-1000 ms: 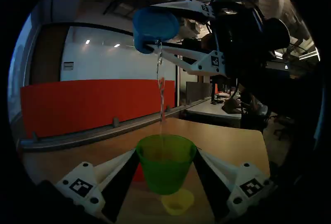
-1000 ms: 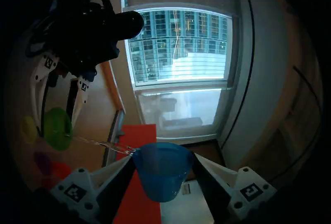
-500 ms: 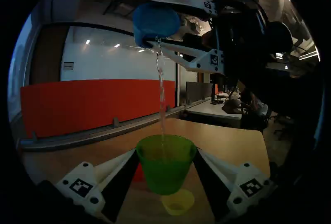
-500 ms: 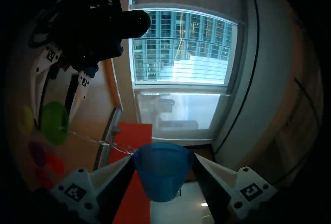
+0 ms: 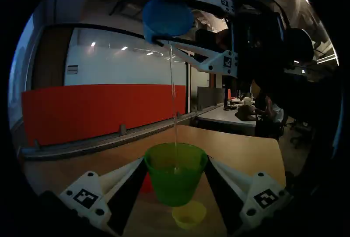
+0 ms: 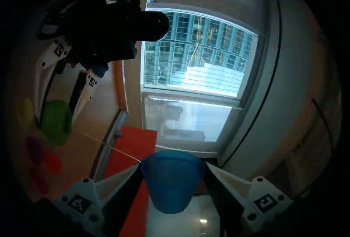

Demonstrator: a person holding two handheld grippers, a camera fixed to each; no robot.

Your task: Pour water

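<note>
**Stream thins to a thread: the pour looks close to done**

The water now falls as one fine, straight line, where half a second ago it was a thicker, wavering rope. It runs from the lip of the blue cup down into the mouth of the green cup, landing inside the rim, not on it. The blue cup sits high above the green one, tipped well over, and it has rolled a little further over the last second. The green cup has kept its place.

My reading is that the blue cup is nearly empty, so what is left of the task is to let the last drops fall and bring the cup upright. How full the green cup is I cannot tell through its tinted wall.

The right gripper has both fingers pressed on the blue cup's sides. The left gripper is clenched on the green cup in the same way, holding it upright just above the wooden table.

A small yellow cup stands on the table below the green one. The right gripper view shows a purple cup and a red cup nearby. A red panel runs behind the table.
</note>
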